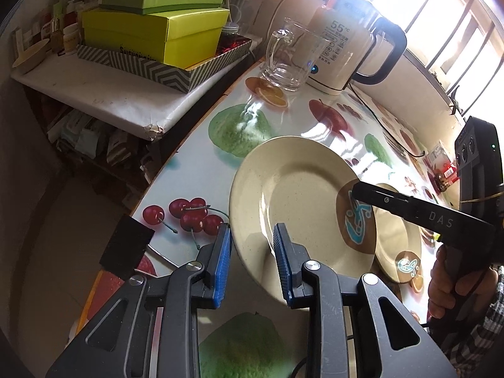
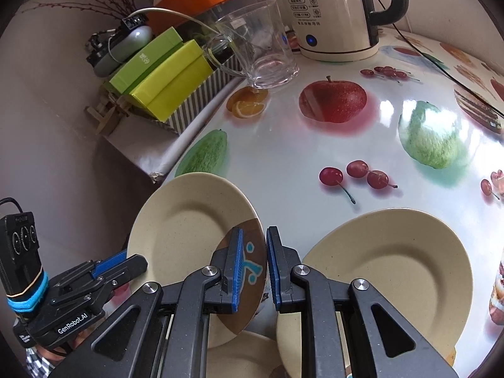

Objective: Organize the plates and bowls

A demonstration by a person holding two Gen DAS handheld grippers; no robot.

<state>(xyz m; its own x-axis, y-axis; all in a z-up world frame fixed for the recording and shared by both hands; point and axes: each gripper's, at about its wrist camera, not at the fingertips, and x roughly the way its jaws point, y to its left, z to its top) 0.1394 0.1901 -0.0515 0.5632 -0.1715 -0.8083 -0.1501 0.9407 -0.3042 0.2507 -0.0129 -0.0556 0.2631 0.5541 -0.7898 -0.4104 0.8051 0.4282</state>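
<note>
At nine o'clock the left gripper clamps the rim of the raised, tilted cream plate, the right gripper (jaws nearly together) pinches its brown-patched three-o'clock edge, and a second plate lies on the fruit-print table.

I count two round cream plates, one clear glass mug at twelve o'clock, one cream kettle.
</note>
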